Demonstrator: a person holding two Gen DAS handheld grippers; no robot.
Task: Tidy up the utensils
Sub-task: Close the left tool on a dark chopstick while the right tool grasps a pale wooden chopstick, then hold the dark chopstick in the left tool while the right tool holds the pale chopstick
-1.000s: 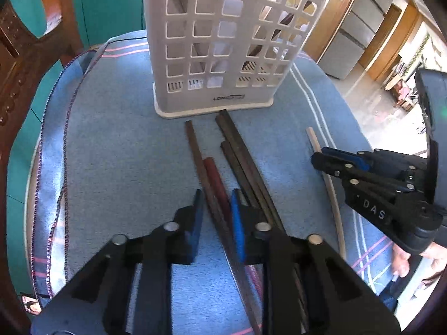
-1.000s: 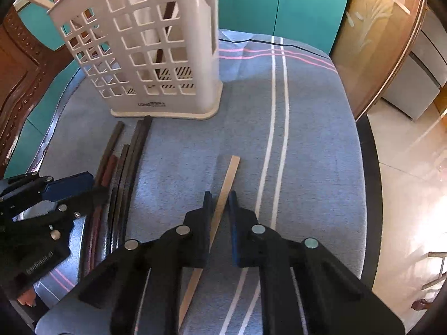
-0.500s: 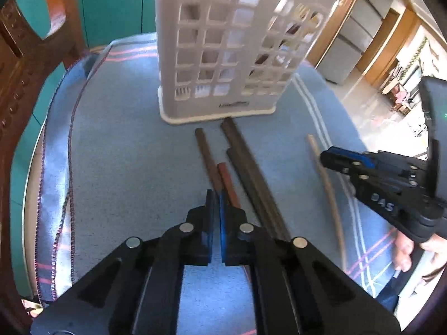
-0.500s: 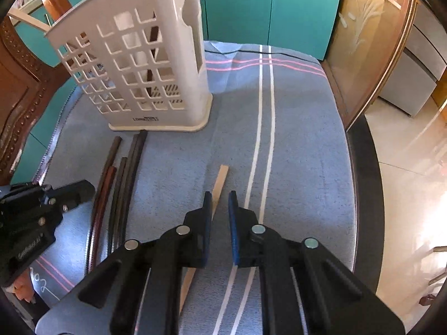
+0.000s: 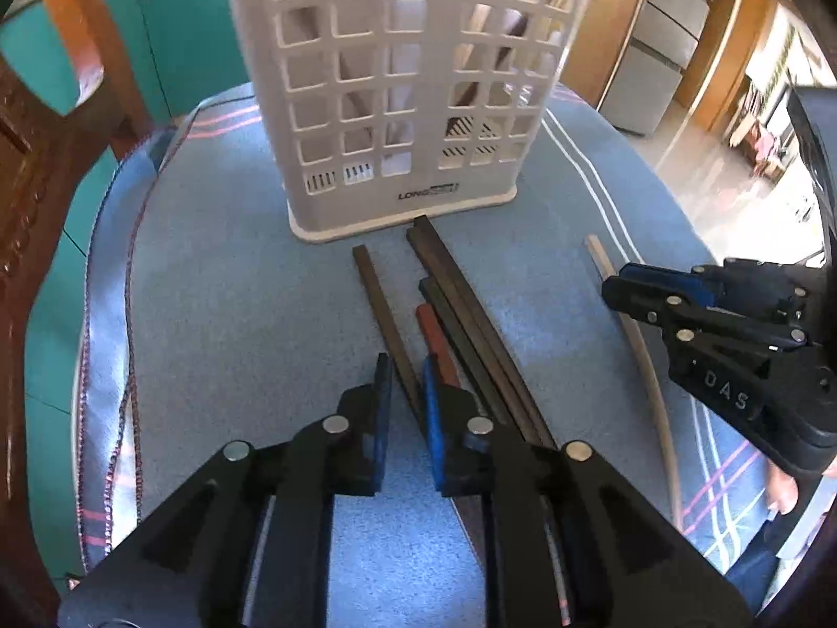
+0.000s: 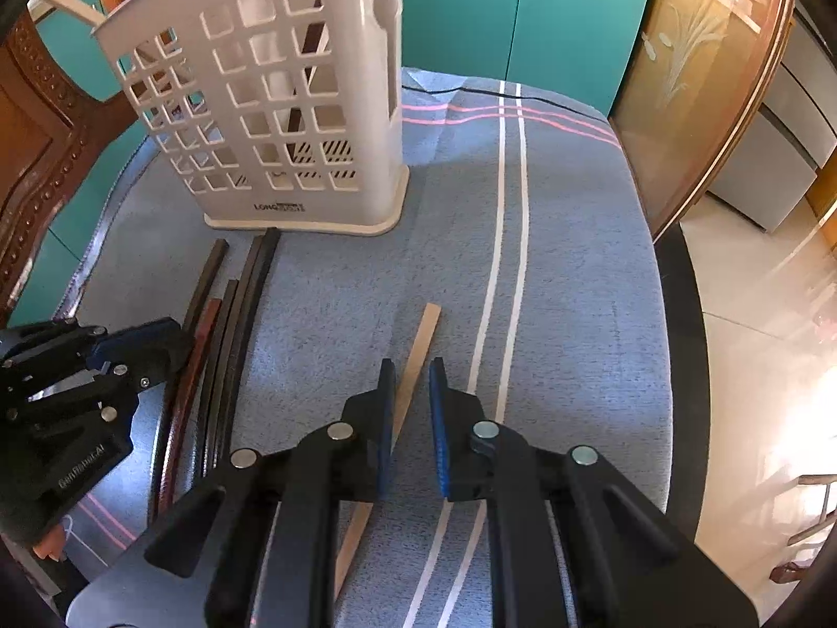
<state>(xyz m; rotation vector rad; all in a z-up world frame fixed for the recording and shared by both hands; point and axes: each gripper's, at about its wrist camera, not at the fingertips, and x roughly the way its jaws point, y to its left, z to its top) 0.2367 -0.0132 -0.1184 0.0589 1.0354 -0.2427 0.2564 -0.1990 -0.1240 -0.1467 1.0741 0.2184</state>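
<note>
A white lattice utensil basket (image 5: 397, 104) (image 6: 272, 104) stands upright on the blue cloth. In front of it lie several dark chopsticks (image 5: 471, 324) and a red one (image 5: 437, 335). My left gripper (image 5: 408, 366) (image 6: 178, 337) hovers over them, its jaws opening. A brown chopstick (image 5: 376, 298) runs through the narrow gap without being pressed. A light wooden chopstick (image 6: 426, 329) (image 5: 601, 256) lies apart to the right. My right gripper (image 6: 412, 366) (image 5: 612, 288) is shut on it, and the stick crosses the slim gap at a slant while still resting on the cloth.
The blue striped cloth (image 6: 575, 261) covers a rounded table whose edge drops off on the right. A carved wooden chair (image 5: 31, 183) stands at the left, with teal cabinets (image 6: 523, 15) behind. A person's fingers (image 5: 779, 492) show under the right gripper.
The left jaws closed fully on nothing, then parted a little, and now straddle the brown chopstick. The right gripper has hardly moved and stays on the light chopstick.
</note>
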